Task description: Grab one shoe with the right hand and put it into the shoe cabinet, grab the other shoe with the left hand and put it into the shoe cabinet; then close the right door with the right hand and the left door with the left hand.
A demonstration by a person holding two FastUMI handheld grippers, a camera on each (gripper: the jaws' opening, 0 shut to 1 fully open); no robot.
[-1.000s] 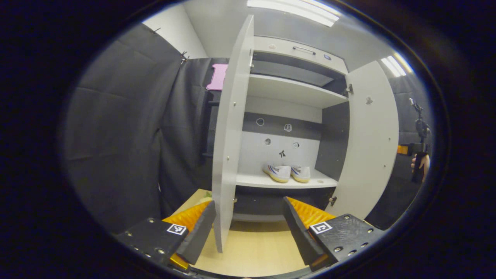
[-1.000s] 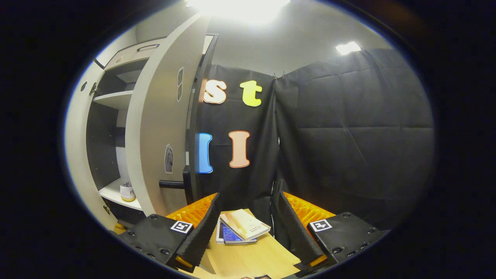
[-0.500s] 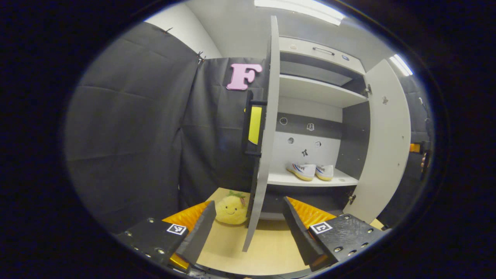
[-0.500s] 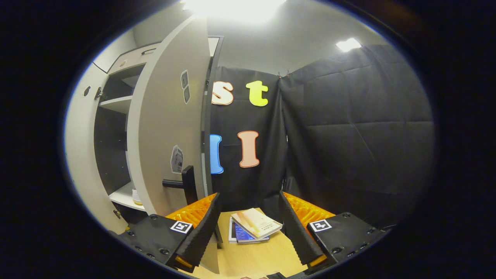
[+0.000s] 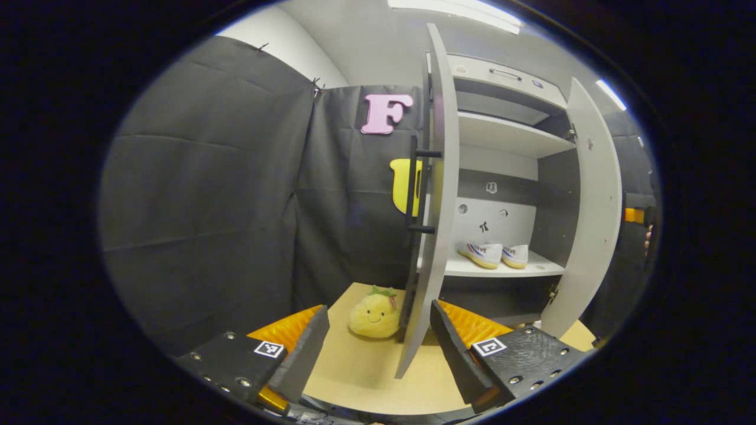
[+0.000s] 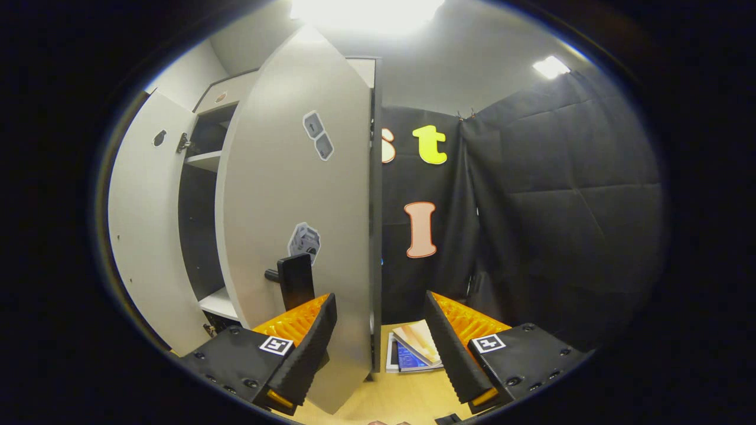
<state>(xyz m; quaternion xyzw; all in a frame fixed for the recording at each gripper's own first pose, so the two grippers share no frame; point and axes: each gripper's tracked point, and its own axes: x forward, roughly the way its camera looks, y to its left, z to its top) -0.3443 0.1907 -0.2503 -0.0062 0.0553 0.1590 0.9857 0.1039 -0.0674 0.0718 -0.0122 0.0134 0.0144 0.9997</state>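
Black cloth walls surround a tan table bearing a white cabinet. Left gripper view: both shoes sit on the lower shelf, a plush toy beside the left door; left gripper jaws apart, empty. Right gripper view: the right door edge stands between the right gripper fingers, jaws apart, books beyond.
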